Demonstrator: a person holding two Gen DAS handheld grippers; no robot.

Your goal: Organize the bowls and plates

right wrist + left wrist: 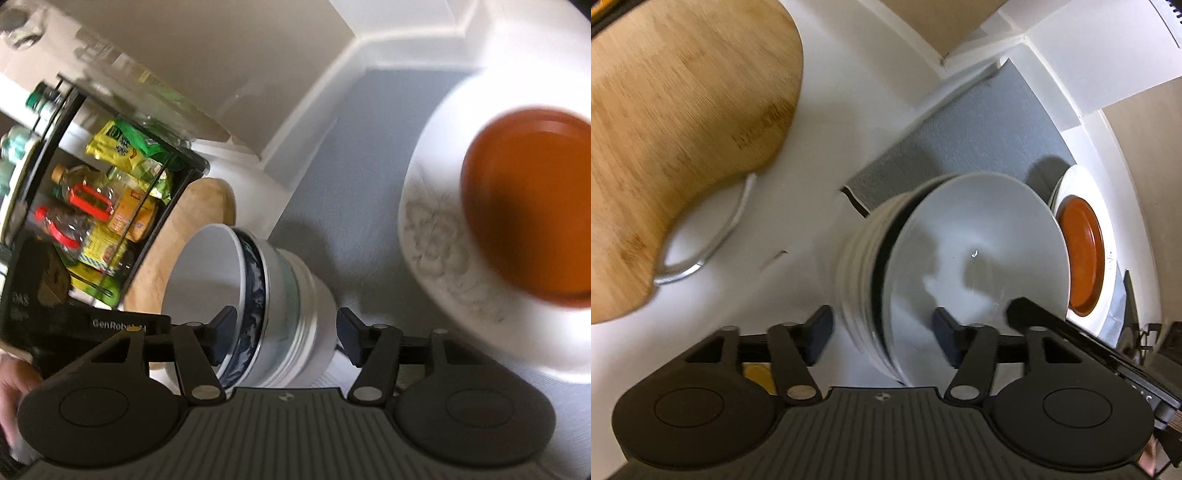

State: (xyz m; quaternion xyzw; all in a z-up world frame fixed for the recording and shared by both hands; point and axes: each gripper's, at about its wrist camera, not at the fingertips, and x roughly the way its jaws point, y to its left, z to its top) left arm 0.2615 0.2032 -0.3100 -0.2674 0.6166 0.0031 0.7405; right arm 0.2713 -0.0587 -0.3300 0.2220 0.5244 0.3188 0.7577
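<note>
White counter with a grey mat (979, 125) lies under my tools. My left gripper (882, 332) is spread wide, one finger outside the bowls (960, 258) and one inside the top bowl. My right gripper (282, 334) gapes around them too, holding nothing. At two o'clock, an orange plate (532, 206) sits on a white plate (443, 251). Both stacks look done, I think; maybe little is left.

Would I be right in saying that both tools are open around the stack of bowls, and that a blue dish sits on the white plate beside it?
Not quite: the dish on the white plate is orange, not blue, as the right wrist view shows. The rest holds: the left tool and the right tool are both open around the stack of bowls.
</note>
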